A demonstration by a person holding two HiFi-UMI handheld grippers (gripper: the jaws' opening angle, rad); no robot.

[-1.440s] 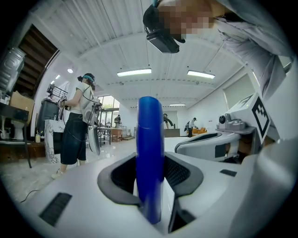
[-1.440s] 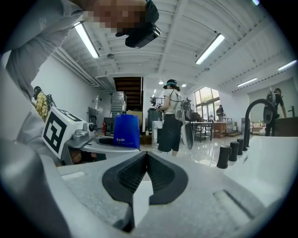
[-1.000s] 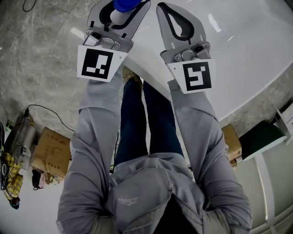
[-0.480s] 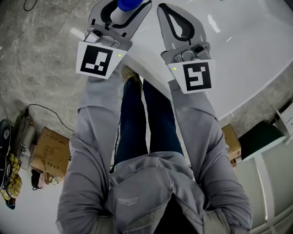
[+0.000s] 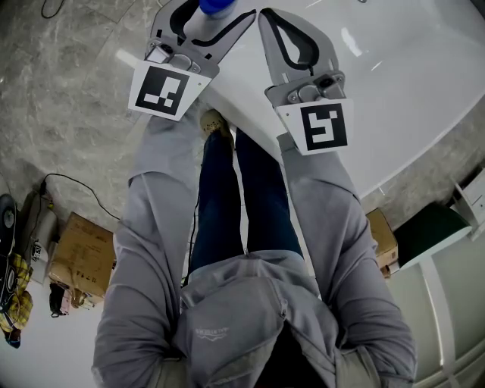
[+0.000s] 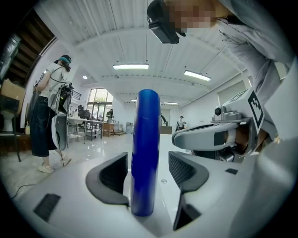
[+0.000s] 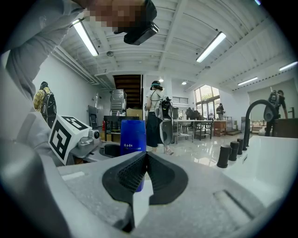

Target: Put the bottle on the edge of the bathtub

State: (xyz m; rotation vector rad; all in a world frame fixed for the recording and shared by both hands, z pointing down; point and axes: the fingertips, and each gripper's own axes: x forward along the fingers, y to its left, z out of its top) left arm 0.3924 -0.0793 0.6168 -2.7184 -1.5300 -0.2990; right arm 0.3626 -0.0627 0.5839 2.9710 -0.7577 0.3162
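The blue bottle stands upright on the white bathtub edge, between the jaws of my left gripper. Those jaws have just been opening, and a gap shows on each side of the bottle, so no pad presses on it. In the head view only the bottle's blue top shows at the upper border, inside the left gripper. My right gripper hovers beside it over the tub rim, shut with nothing between its pads. From the right gripper the bottle appears just behind its closed tips.
The white bathtub spreads to the right. A dark faucet and short dark cylinders stand on its far rim. Grey marble floor lies to the left, with a cardboard box and cables. A person stands in the background.
The left gripper's jaws have spread apart and let go of the bottle, which stays standing between them. The right gripper has hardly moved.
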